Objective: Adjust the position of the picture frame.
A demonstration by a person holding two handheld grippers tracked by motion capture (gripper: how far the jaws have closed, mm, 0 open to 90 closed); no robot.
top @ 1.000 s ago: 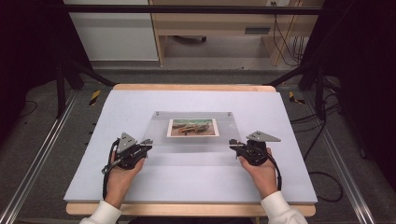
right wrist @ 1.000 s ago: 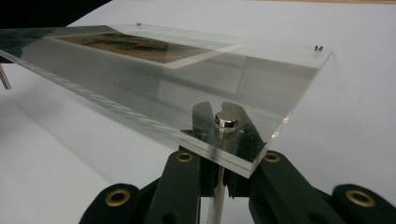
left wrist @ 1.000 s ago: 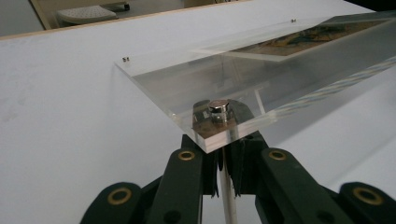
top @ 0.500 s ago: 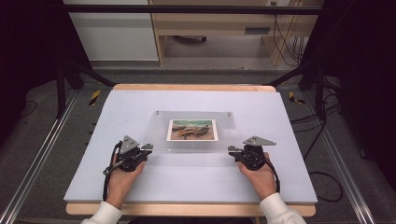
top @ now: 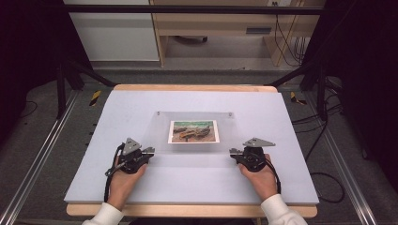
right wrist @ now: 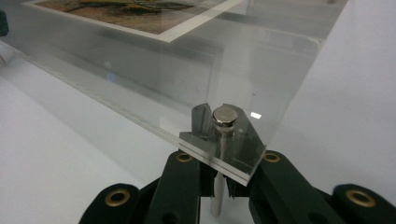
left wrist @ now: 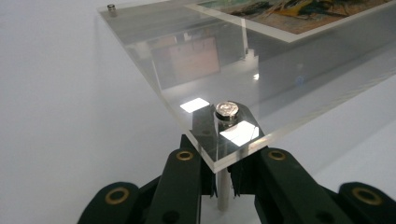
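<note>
High view: clear frame (top: 195, 133) on tabletop (top: 281, 122), a hand-held gripper at each near corner.
Left gripper view: left hand-held gripper (left wrist: 223, 189) pinches a post (left wrist: 224, 189); right gripper view, right hand-held gripper (right wrist: 215, 189) likewise. Judged best: lift both level.

Even overhead light falls on the pale table (top: 197, 183), which is bright and casts only faint shadows; the surroundings at 9 and 3 o'clock are nearly black. The high view is slightly soft throughout. In the left gripper view, white glare patches sit on the clear acrylic panel (left wrist: 243, 70) beside the sharp metal cap (left wrist: 226, 111); the print (left wrist: 299, 11) at 12 o'clock blurs. The right gripper view is softer, with out-of-focus black jaws at 6 o'clock.
</note>
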